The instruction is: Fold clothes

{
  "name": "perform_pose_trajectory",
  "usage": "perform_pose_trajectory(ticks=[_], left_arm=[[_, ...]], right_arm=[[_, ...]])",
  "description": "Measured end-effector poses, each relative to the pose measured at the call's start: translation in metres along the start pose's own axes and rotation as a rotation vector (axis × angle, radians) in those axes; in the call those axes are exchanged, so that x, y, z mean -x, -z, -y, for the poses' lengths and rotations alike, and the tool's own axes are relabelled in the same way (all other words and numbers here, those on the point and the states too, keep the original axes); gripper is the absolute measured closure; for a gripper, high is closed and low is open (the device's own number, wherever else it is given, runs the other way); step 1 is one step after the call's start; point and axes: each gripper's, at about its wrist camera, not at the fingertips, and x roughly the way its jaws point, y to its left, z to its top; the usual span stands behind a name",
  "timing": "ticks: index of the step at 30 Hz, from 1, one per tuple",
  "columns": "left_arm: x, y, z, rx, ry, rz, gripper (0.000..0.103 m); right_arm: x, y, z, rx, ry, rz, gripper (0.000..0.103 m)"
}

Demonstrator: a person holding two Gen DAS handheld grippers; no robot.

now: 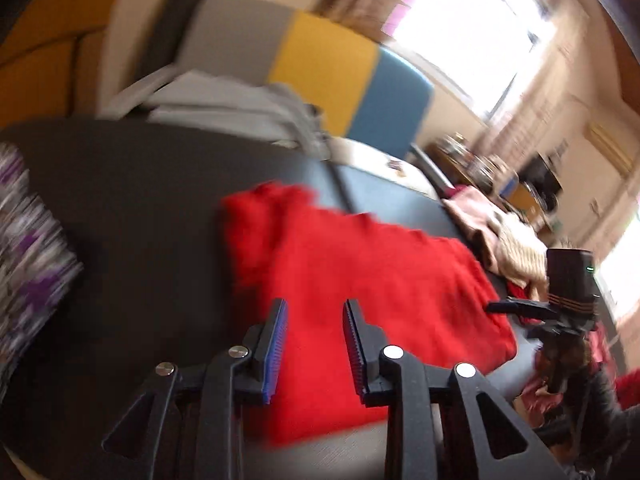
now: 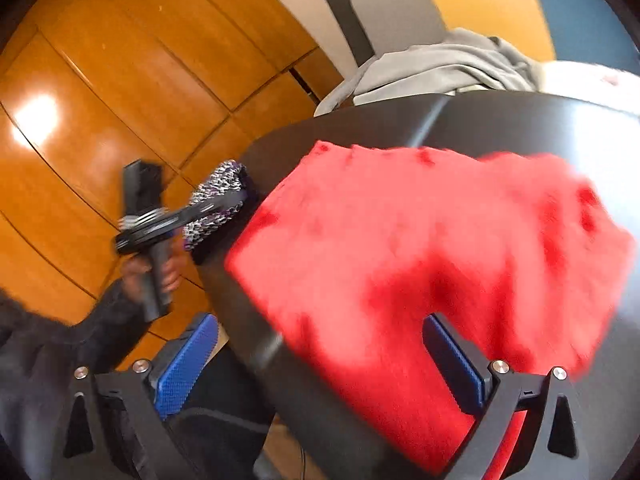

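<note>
Red garment [image 2: 432, 264] lies folded on dark tabletop [image 2: 520, 120], reaching its near edge. Left gripper [image 1: 315, 344] above garment, jaws narrowly parted, nothing between. Right gripper [image 2: 320, 364] jaws wide, empty. Purple-patterned cloth [image 2: 218, 204] at left tabletop edge; grey clothes [image 2: 432, 68] beyond the far edge
</note>
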Motion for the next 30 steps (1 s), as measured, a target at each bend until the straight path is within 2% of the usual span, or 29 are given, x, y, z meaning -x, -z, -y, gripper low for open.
perform_pose_trajectory(ticks=[3,8,10,14,15,16,18,19,23,25,26,30], left_arm=[[0.008,0.015,-0.033,0.048,0.018,-0.024,0.073],[-0.026,0.03,-0.041,0.064,0.187,-0.128,0.067],[-0.039,0.034,-0.041,0.071,0.252,-0.165,0.067],[-0.057,0.038,-0.037,0.092,0.361,-0.22,0.069],[-0.06,0.04,-0.035,0.085,0.36,-0.242,0.074],[-0.061,0.043,-0.034,0.069,0.331,-0.254,0.091],[-0.063,0.049,-0.036,0.059,0.285,-0.275,0.094],[-0.062,0.053,-0.045,0.112,0.301,-0.274,0.095],[-0.051,0.06,-0.037,0.095,0.269,-0.282,0.095],[-0.048,0.057,-0.034,0.086,0.254,-0.284,0.09],[-0.047,0.054,-0.033,0.089,0.242,-0.277,0.084],[-0.038,0.022,-0.035,0.131,0.182,-0.158,0.076]], right_arm=[[-0.025,-0.009,0.007,-0.003,0.038,-0.021,0.0],[-0.06,-0.021,0.024,-0.018,0.098,-0.054,0.0],[-0.063,-0.02,0.028,-0.02,0.085,-0.038,0.0],[-0.059,-0.015,0.041,-0.086,0.001,0.041,0.0],[-0.058,-0.013,0.043,-0.093,-0.012,0.057,0.0],[-0.055,-0.011,0.043,-0.093,-0.019,0.071,0.0],[-0.054,-0.006,0.04,-0.057,-0.009,0.087,0.0],[-0.056,-0.004,0.037,-0.03,-0.003,0.092,0.0],[-0.061,-0.001,0.033,-0.009,-0.004,0.109,0.0],[-0.067,-0.003,0.031,-0.001,-0.012,0.11,0.0],[-0.069,-0.003,0.031,0.002,-0.016,0.113,0.0],[-0.071,-0.003,0.032,-0.004,-0.036,0.133,0.0]])
